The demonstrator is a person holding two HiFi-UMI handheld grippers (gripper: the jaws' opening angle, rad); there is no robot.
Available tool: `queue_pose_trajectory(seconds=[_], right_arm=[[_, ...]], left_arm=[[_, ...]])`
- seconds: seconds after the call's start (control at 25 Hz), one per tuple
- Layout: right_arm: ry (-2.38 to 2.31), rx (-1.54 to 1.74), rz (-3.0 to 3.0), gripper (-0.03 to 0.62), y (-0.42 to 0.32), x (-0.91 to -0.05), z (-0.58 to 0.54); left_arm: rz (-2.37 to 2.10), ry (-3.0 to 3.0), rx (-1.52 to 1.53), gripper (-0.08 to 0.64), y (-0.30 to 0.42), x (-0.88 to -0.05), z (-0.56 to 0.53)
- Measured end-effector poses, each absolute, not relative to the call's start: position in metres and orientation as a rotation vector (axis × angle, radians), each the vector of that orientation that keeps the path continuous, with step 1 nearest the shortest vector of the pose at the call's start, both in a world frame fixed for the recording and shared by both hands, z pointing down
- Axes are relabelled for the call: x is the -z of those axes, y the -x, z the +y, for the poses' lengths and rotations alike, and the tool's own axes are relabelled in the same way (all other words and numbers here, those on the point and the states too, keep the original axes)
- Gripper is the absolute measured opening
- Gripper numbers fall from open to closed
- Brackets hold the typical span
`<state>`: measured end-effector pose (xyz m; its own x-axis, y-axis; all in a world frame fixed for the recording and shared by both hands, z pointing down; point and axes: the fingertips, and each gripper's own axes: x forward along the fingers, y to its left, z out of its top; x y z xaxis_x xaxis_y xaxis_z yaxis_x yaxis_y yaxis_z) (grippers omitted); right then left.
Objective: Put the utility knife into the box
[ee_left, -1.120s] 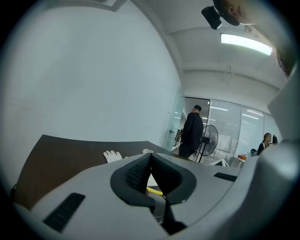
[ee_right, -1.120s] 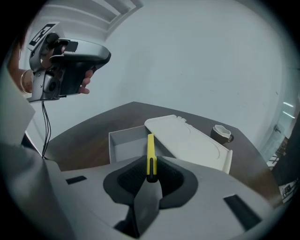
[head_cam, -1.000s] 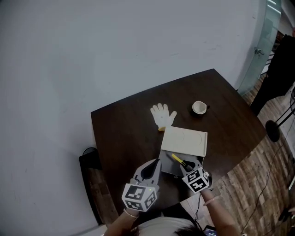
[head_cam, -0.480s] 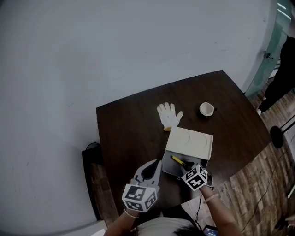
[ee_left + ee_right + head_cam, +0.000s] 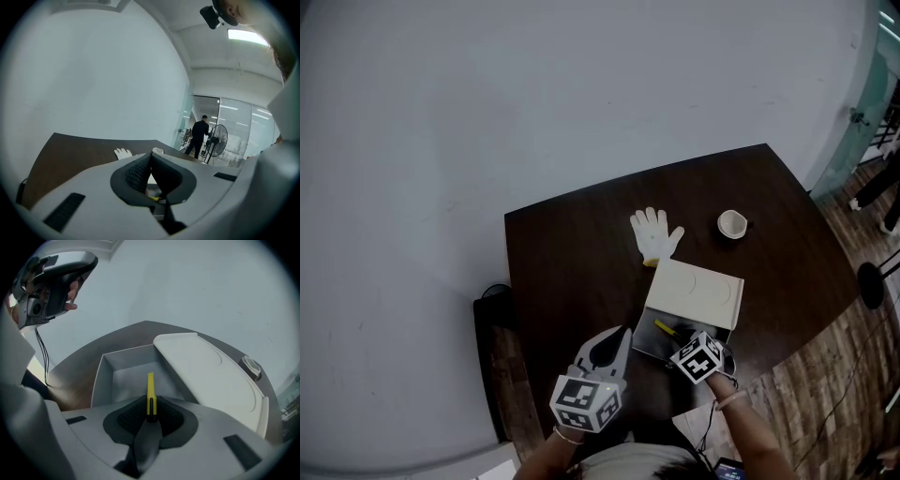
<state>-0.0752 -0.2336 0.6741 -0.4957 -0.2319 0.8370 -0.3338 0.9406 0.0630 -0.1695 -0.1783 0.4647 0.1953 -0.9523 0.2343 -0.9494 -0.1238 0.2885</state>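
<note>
In the head view my right gripper point(image 5: 682, 341) is shut on a yellow utility knife point(image 5: 667, 328), whose free end points into the open grey box point(image 5: 647, 339) at the table's near edge. In the right gripper view the knife point(image 5: 150, 392) sticks out between the pads point(image 5: 166, 417) over the box's hollow point(image 5: 123, 376). The white lid point(image 5: 695, 293) leans on the box's far side. To the left of the box, above the table's near edge, my left gripper point(image 5: 621, 334) is shut and holds nothing point(image 5: 150, 161).
A white glove point(image 5: 656, 234) and a small white cup point(image 5: 732, 224) lie farther back on the dark table point(image 5: 572, 262). A black object point(image 5: 492, 309) stands off the table's left edge. A person point(image 5: 200, 136) stands beside a fan point(image 5: 217, 139) in the distance.
The head view has drifted, so the table sits more to the right in the frame. My right gripper still holds the knife over the box, slightly nearer me. The left gripper has barely moved.
</note>
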Motion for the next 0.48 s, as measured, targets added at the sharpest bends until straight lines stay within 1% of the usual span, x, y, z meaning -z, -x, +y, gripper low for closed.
queue_pose_trajectory(seconds=[0.48], right_arm=[[-0.38,-0.194,-2.046,0.075,0.076,-0.687,-0.233]], left_arm=[[-1.763,-2.104,0.006,0.018,0.166,-0.47,-0.185]])
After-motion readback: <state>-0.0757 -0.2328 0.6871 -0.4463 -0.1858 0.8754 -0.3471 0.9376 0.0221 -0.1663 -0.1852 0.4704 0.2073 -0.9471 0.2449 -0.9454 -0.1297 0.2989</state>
